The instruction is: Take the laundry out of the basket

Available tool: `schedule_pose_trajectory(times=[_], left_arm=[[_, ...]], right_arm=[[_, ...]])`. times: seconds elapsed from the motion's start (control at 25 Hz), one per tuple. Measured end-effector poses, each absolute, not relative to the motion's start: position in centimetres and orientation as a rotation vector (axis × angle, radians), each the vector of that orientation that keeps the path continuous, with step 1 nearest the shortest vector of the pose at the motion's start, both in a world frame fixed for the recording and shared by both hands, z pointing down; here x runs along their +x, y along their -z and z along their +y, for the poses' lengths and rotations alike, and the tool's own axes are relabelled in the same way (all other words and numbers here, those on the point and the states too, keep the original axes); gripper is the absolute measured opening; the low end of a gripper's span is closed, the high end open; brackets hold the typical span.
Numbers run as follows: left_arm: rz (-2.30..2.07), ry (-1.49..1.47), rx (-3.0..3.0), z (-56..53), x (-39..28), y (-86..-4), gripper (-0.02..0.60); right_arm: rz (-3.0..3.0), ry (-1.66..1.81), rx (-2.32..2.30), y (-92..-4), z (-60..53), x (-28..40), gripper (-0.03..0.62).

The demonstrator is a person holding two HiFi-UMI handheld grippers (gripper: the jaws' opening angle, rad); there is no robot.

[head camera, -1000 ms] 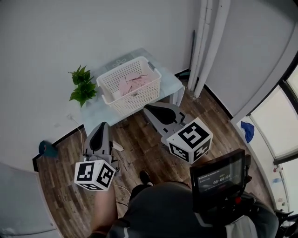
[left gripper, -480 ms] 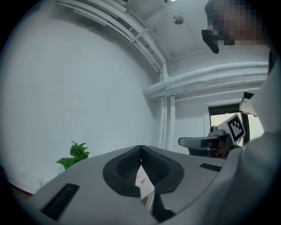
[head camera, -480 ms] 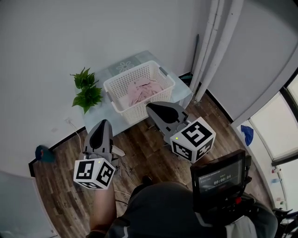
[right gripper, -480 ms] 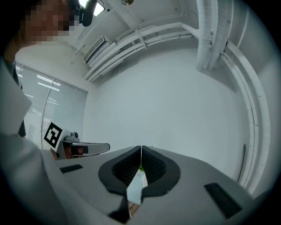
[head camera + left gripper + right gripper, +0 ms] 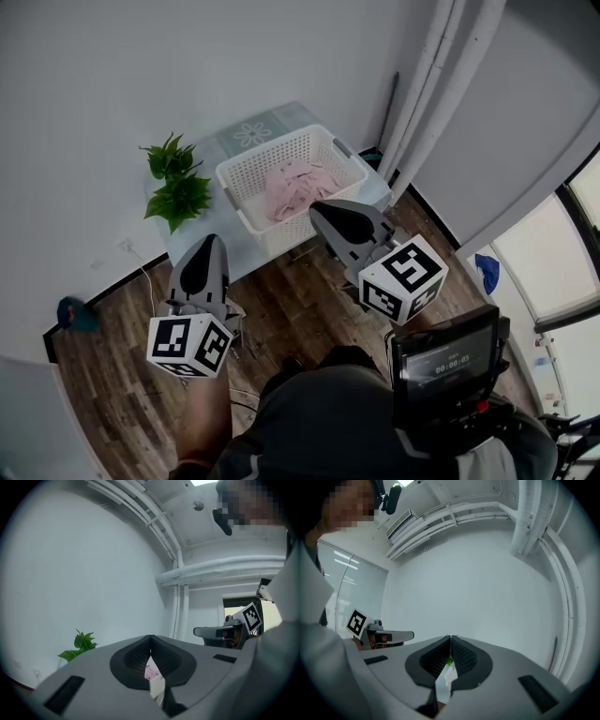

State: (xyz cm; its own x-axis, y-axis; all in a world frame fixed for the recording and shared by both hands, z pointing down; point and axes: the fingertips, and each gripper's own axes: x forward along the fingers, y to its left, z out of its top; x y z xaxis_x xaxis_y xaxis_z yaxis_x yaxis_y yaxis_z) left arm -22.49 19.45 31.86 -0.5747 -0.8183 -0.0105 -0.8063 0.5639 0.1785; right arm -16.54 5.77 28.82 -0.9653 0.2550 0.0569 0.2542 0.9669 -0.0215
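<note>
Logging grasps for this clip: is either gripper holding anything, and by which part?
Nothing is held. The left gripper and right gripper are both shut and empty; the pink laundry lies in the basket.

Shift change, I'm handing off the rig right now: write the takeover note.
Left hand-held gripper: shut, empty, held level, short of the table.
Right hand-held gripper: shut, empty, level, in front of the basket.
Pink laundry lies in the white basket on the low table, beside the plant.
Done: nothing is out yet.
Left: open a gripper, reach in, lift the laundry out.
</note>
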Motion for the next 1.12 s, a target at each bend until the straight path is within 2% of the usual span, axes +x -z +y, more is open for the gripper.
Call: schedule_pose_trajectory(times=[0.48, 0.76, 0.84, 0.96, 1.12], left_arm=[[-2.697, 0.262, 1.384, 16.4, -26.7, -33.2, 0.009], [-2.745, 0.2, 1.324, 12.3, -29.7, -32.1, 0.009], [-2.767, 0.18, 1.307, 10.8, -30.4, -31.5, 0.009], [-2.784, 0.157, 1.282, 8.6, -31.5, -31.1, 0.009], [-2.787, 0.143, 1.237, 5.9, -32.6, -31.2, 0.009]], right_arm=[[-3.049, -0.019, -0.338, -29.3, 0.0, -21.0, 0.018], [-3.016, 0.01, -0.472, -29.7, -4.1, -25.0, 0.023], [-2.996, 0.033, -0.522, -29.8, -5.2, -26.2, 0.047], [-2.953, 0.063, -0.598, -30.5, -6.9, -27.7, 0.137], [-2.881, 0.126, -0.701, -32.2, -8.2, -29.3, 0.175]])
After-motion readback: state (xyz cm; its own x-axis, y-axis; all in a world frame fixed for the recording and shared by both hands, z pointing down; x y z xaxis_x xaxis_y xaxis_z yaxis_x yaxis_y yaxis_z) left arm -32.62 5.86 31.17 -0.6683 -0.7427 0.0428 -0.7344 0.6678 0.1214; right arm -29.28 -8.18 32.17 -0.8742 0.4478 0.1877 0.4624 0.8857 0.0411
